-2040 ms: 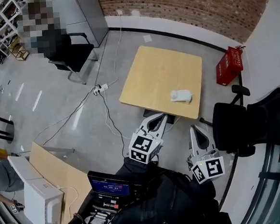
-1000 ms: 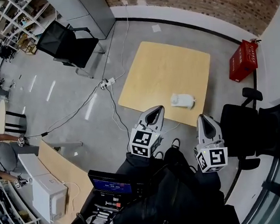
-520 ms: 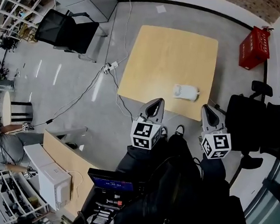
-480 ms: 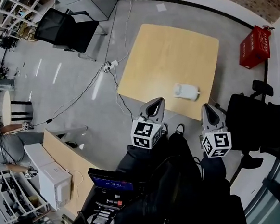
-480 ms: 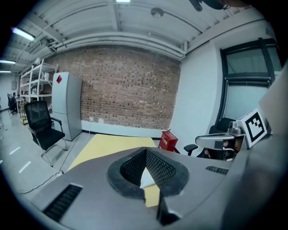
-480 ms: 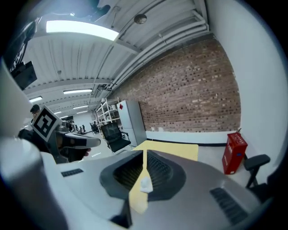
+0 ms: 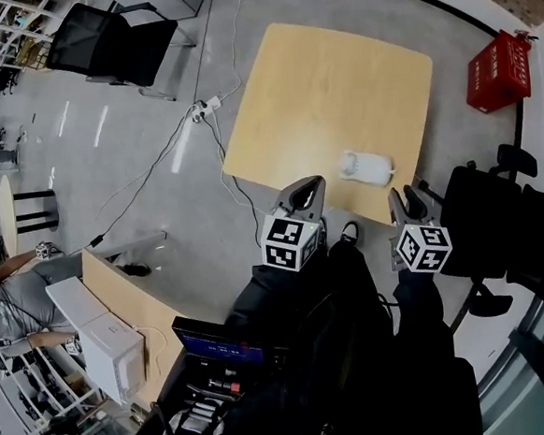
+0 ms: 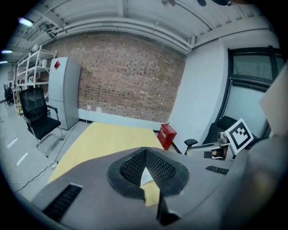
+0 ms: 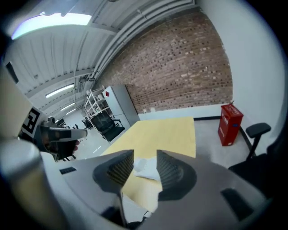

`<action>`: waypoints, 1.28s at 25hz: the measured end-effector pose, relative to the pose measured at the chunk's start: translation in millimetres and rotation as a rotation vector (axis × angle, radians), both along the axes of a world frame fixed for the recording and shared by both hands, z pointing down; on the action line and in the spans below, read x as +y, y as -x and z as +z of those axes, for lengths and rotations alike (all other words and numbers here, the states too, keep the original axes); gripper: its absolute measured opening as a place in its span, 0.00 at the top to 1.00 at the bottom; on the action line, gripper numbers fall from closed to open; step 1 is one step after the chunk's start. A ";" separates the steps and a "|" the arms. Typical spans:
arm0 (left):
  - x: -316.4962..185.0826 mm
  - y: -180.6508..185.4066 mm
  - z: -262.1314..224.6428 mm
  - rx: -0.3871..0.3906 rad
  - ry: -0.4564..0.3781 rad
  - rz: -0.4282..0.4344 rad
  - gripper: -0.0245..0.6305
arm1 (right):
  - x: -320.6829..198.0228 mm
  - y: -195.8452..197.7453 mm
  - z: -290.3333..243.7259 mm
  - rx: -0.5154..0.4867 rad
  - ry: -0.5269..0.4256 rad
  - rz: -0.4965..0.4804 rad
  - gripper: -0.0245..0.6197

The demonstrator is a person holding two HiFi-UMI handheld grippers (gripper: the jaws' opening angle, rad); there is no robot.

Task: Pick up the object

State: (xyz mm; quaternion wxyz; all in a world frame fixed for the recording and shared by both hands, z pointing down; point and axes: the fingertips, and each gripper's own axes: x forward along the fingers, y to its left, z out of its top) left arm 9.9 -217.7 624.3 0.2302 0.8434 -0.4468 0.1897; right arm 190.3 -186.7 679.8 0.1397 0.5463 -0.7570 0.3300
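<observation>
A crumpled white object [image 7: 366, 167] lies near the front right edge of the pale wooden table [image 7: 327, 85]. My left gripper [image 7: 307, 190] hovers at the table's near edge, left of the object. Its jaws are shut and empty in the left gripper view [image 8: 145, 155], and a sliver of the object [image 8: 146, 178] shows past the tips. My right gripper [image 7: 400, 202] hangs just in front of the object. Its jaws are opening [image 9: 145, 164]. The object [image 9: 146, 170] shows in the gap, resting on the table ahead, with the pads not touching it.
A red crate [image 7: 497, 72] stands on the floor beyond the table's right corner. Black office chairs sit at the right [image 7: 483, 223] and far left [image 7: 108, 42]. A cable with a power strip [image 7: 202, 107] crosses the floor. A desk with a white device [image 7: 109, 351] is behind left.
Both grippers have come forward to the table's near edge, closer to the white object. The right gripper's jaws have parted; the left stays shut.
</observation>
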 end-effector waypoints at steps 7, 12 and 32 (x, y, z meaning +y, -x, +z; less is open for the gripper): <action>-9.2 5.4 23.0 0.015 0.052 0.023 0.96 | -27.3 -3.1 77.3 -0.071 0.210 0.075 0.60; -13.1 13.7 36.1 -0.001 0.078 0.020 0.96 | -43.8 -14.0 119.0 -0.097 0.323 0.142 0.59; -12.9 38.3 41.0 0.002 0.111 -0.018 0.96 | -50.4 3.4 155.3 -0.114 0.431 0.126 0.62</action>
